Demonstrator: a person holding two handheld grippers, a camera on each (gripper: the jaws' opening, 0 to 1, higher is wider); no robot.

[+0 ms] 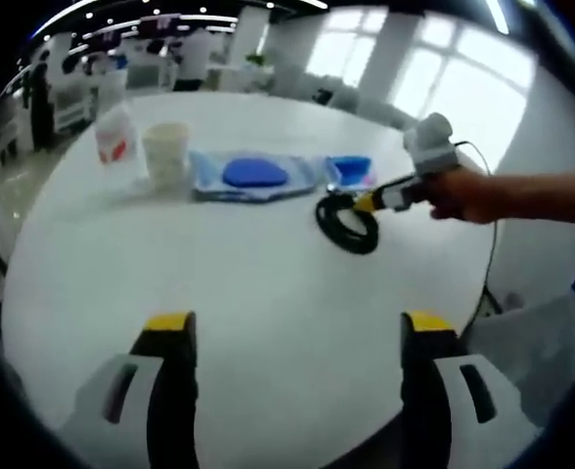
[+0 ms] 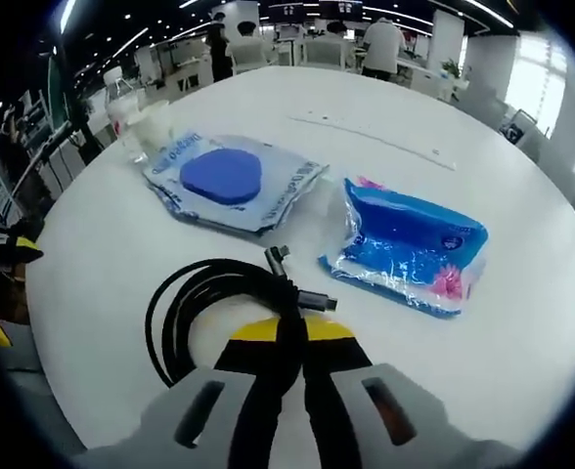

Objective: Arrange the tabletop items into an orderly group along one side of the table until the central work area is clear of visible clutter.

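Gripping the coiled black cable (image 2: pixel 209 308), right gripper (image 2: pixel 292 337) fingers closed on it; left gripper (image 1: pixel 297 337) fingers apart.

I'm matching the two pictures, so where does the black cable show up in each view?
Left gripper view: the cable lies coiled right of centre, held at the tip of the right gripper.
Right gripper view: the cable sits low and centre-left, clamped in that gripper.
Shared landmark: the wipes pack with the blue oval lid, just beyond the cable.
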